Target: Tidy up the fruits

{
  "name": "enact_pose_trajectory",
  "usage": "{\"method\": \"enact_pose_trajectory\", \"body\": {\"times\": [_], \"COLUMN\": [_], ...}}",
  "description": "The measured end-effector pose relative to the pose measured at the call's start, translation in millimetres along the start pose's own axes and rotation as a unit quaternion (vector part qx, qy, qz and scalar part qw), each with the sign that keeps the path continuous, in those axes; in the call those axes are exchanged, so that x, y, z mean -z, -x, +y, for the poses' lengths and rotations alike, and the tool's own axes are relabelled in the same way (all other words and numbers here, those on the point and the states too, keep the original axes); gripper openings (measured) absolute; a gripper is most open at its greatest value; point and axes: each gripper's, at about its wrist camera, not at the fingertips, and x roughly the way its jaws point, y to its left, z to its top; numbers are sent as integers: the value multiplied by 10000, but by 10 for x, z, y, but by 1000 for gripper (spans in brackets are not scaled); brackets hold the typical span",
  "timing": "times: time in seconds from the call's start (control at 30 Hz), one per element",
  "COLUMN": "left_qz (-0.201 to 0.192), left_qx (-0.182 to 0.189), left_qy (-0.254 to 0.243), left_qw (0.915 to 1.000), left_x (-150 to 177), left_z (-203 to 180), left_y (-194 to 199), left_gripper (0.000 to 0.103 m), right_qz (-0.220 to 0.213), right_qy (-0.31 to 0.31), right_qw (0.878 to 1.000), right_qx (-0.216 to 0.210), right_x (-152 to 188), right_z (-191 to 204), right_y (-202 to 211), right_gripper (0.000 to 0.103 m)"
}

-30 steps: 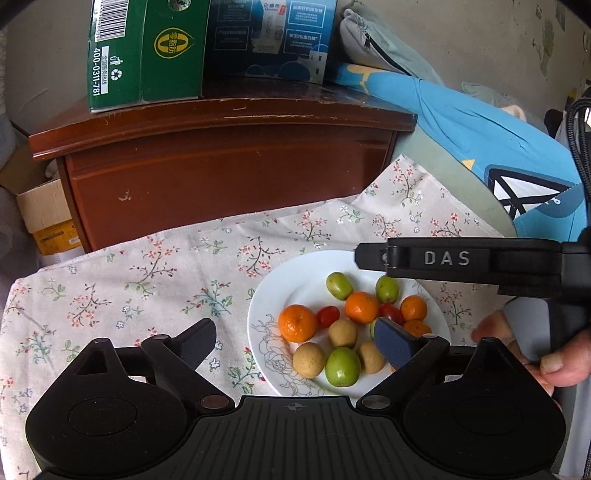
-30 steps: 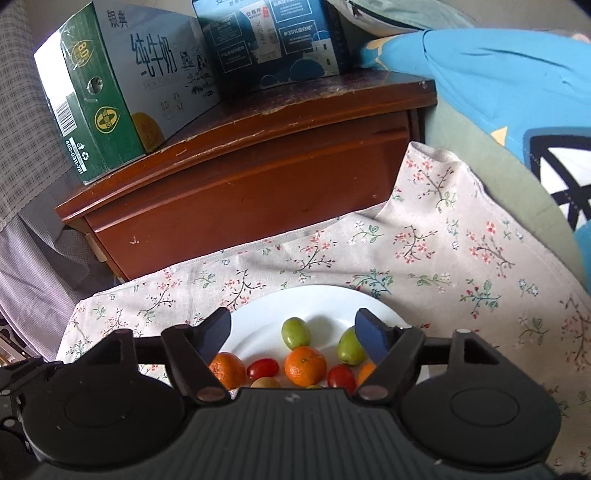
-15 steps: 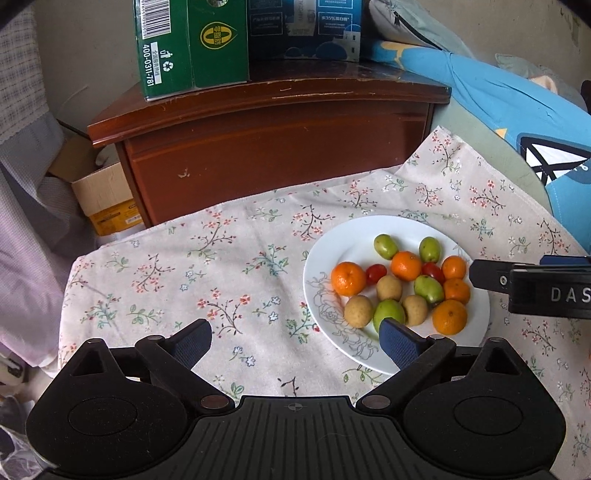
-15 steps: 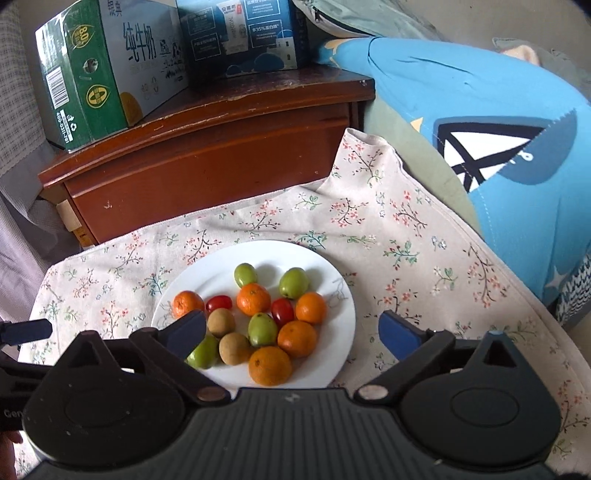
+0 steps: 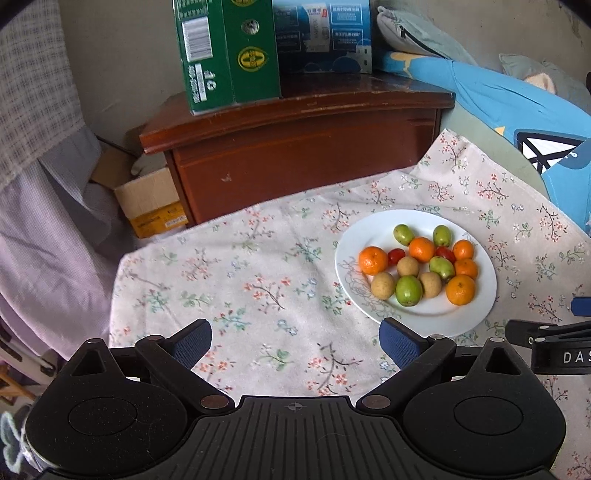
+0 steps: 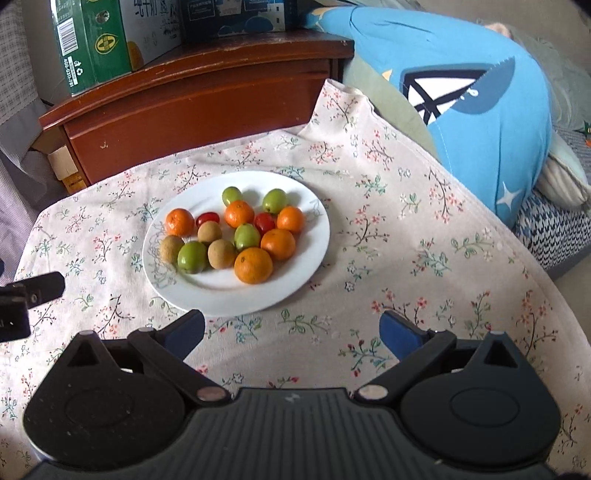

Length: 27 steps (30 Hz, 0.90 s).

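A white plate (image 5: 476, 306) (image 6: 221, 295) sits on a floral cloth and holds mixed fruit: several oranges (image 6: 253, 265), several green fruits (image 6: 192, 257), brown round fruits (image 6: 221, 253) and two cherry tomatoes (image 6: 264, 222). My left gripper (image 5: 295, 341) is open and empty, above the cloth, left of and nearer than the plate. My right gripper (image 6: 291, 332) is open and empty, above the cloth on the near side of the plate. Part of the right gripper (image 5: 554, 343) shows at the right edge of the left wrist view.
The floral cloth (image 5: 240, 280) covers the table. A dark wooden cabinet (image 5: 303, 147) stands behind it with a green carton (image 5: 229, 51) and a blue box (image 5: 325, 33) on top. A blue shark plush (image 6: 480, 92) lies at the right. A cardboard box (image 5: 151, 201) sits at the far left.
Both grippers have pulled back and risen away from the plate. The whole plate now shows in both views. The right gripper has slid from over the plate to its near right.
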Motion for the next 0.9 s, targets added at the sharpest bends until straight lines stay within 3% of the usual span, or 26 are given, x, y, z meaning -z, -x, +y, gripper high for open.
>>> {"method": "enact_pose_trajectory", "body": {"times": [0.17,0.27,0.47,0.9], "left_qz": [-262,-175,388,928], "left_qx": [-454,-305,198,255], "left_qy": [-373,-263,219,432], "left_qw": [9979,9990,9988,9944], "left_x": [-11,2,26,14], "left_z": [35,90,98,-101], "left_y": [153,177,50,-333], "left_gripper": [101,101,102,102], "right_qz": [136,158,250,579], "right_qy": [147,128,108,-145], "right_qw": [9994,9990,9983,9957], "right_qx": [294,391,524,711], "right_x": [51,54,20,-42], "right_z": [42,27,12,-61], "right_y": [35,58,39,-65], "right_gripper": [100,100,100,101]}}
